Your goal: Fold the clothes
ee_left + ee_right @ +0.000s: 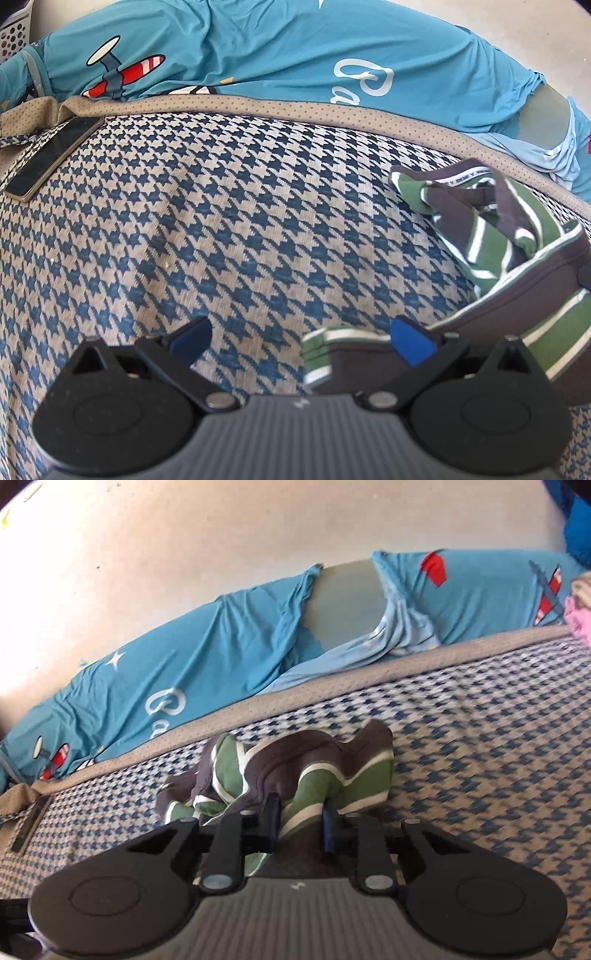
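Striped garment [295,771] lay crumpled on the houndstooth bed [221,221].
Soft, light, floppy; right hand-held gripper [301,821] pinched a fold, left hand-held gripper [301,343] gaped empty. Better hold: waistband edge.

Two close claw-mounted views, striped garment [491,236] shared

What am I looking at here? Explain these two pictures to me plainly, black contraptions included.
Each picture comes from a camera on a hand-held two-finger gripper, looking along its fingers; a person holds one per hand. The left gripper hangs open over a houndstooth bedcover, touching nothing clearly. The right gripper has pinched a green, brown and white striped garment, bunched between its fingers. A phone lies on the cover, with blue printed bedding along the wall.
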The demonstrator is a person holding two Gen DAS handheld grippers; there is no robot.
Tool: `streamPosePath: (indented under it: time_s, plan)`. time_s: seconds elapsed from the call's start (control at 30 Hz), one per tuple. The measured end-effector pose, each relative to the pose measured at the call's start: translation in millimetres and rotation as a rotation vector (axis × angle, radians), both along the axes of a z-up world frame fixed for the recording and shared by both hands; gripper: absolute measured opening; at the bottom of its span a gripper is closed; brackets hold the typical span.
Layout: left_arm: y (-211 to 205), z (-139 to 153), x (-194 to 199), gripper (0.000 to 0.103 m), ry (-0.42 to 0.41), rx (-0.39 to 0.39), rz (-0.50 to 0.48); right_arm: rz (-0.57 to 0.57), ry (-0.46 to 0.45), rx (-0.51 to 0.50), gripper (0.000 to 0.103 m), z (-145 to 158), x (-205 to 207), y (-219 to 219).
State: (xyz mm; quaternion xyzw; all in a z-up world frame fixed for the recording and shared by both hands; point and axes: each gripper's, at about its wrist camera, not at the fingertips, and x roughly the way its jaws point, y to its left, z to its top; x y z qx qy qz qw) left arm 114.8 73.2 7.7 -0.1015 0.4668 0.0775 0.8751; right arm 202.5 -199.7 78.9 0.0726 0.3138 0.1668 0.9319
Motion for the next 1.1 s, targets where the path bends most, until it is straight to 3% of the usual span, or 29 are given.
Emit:
streamPosePath:
  time_s: [0.17,0.3,0.37,0.53,0.73,0.83,1.0,1.07,1.1]
  plan:
    - [-2.9,-0.2,-2.2,0.103,-0.001,-0.005,-0.014,-0.233,0.115,0.020,0.032,-1.0,16.3,-53.0]
    - [-5.9,-0.7,-3.3,0.103,-0.004,0.004,-0.021,-0.247,0.026,-0.006,0.036,15.6,8.5,-77.3]
    - [-7.4,-0.9,-3.6,0.103,-0.005,0.009,-0.023,-0.197,-0.020,-0.006,0.042,22.3,3.2,-77.9]
    - [-12.3,-4.3,-4.0,0.103,0.001,0.032,-0.036,0.001,0.002,0.044,0.050,21.8,-3.2,-59.2]
    - [-14.4,-6.7,-3.5,0.103,0.008,0.034,-0.043,0.233,0.027,-0.090,0.061,4.9,-24.9,-11.9]
    - [-14.9,-7.8,-3.1,0.103,0.012,0.033,-0.046,0.299,0.026,-0.165,0.072,-7.1,-36.8,5.4]
    - [-16.2,-9.0,-3.9,0.103,0.016,0.028,-0.055,0.305,0.020,-0.266,0.070,-23.6,-36.7,22.6]
    - [-15.5,-9.1,-3.7,0.103,0.015,0.030,-0.053,0.276,0.026,-0.282,0.052,-26.1,-33.9,22.4]
    - [-15.1,-9.1,-3.7,0.103,0.015,0.031,-0.052,0.262,0.030,-0.274,0.049,-25.1,-32.4,20.2]
